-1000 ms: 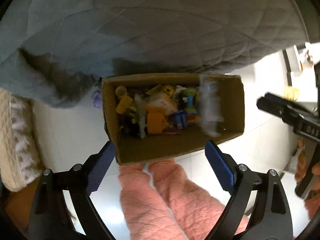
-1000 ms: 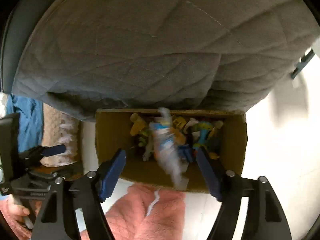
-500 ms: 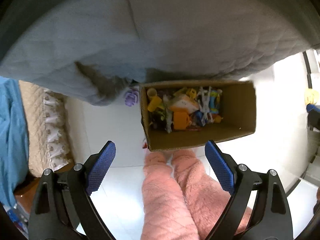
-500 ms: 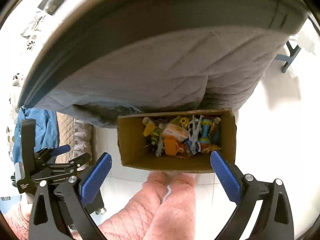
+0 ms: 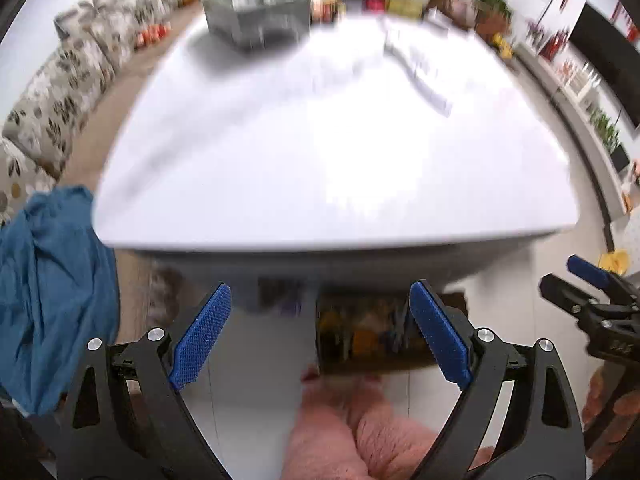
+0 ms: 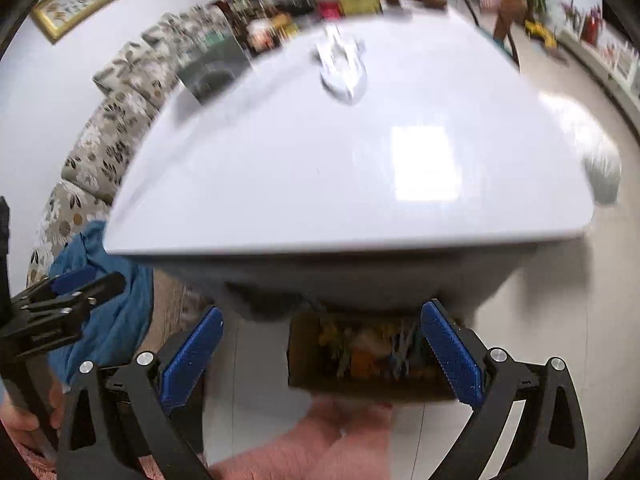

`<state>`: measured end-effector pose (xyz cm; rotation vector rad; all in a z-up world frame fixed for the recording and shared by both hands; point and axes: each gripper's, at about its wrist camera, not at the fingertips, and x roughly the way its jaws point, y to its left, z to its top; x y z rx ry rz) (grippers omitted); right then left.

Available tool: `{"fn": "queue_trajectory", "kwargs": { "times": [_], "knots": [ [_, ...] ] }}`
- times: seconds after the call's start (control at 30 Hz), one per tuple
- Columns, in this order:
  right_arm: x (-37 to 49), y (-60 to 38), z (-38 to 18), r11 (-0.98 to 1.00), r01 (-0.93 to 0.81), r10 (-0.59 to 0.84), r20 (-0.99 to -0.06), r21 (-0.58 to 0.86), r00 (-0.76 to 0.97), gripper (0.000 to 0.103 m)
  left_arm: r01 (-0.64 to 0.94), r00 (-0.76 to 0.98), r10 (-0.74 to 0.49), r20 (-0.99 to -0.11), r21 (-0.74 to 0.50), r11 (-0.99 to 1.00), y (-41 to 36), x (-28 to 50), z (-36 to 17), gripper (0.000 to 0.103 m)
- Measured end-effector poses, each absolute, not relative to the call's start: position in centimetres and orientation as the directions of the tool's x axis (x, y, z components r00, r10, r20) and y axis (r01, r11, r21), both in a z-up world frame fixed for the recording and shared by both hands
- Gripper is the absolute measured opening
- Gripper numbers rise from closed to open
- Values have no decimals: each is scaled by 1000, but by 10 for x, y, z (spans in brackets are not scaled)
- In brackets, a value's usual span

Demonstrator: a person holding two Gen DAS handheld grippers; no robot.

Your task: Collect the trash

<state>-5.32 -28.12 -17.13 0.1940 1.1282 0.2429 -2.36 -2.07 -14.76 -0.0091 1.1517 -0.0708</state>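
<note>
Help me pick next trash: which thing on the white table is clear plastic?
The crumpled wrapper at the far middle; the other, at the far-left corner, is a dark box.

Beyond the left gripper [image 5: 320, 340], the white tabletop [image 5: 340, 152] is smeared by blur, and the grey box [image 5: 256, 16] at its far edge has no readable detail. Between the right gripper's [image 6: 322, 354] blue pads, the cardboard box [image 6: 298, 360] is partly hidden under the table's near edge, its colourful contents [image 6: 368, 354] too blurred to identify. A crumpled clear wrapper [image 6: 342, 66] far ahead stays indistinct.
</note>
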Motion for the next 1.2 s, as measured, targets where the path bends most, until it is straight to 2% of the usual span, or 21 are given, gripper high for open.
{"fn": "queue_trajectory", "kwargs": {
  "times": [0.17, 0.27, 0.5, 0.7, 1.2],
  "knots": [
    [-44, -269, -101, 960, -137, 278, -791, 243, 545, 98, 39, 558, -60, -828, -46, 998, -16, -20, -78, 88],
    [-46, -261, -63, 964, -170, 264, -739, 203, 620, 98, -28, 627, 47, -777, 38, 999, -18, -20, -39, 89],
    [-57, -253, -2, 964, -209, 265, -641, 163, 720, 98, -30, 709, -1, -705, -32, 999, -14, -28, 8, 89],
    [-71, -257, 20, 973, -183, 231, -609, 141, 759, 98, -37, 733, 20, -679, -11, 999, -13, -37, 29, 89],
    [-71, -258, 34, 970, -186, 242, -584, 155, 775, 98, -52, 738, 40, -674, 3, 999, -18, -49, 38, 89]
  ]
}}
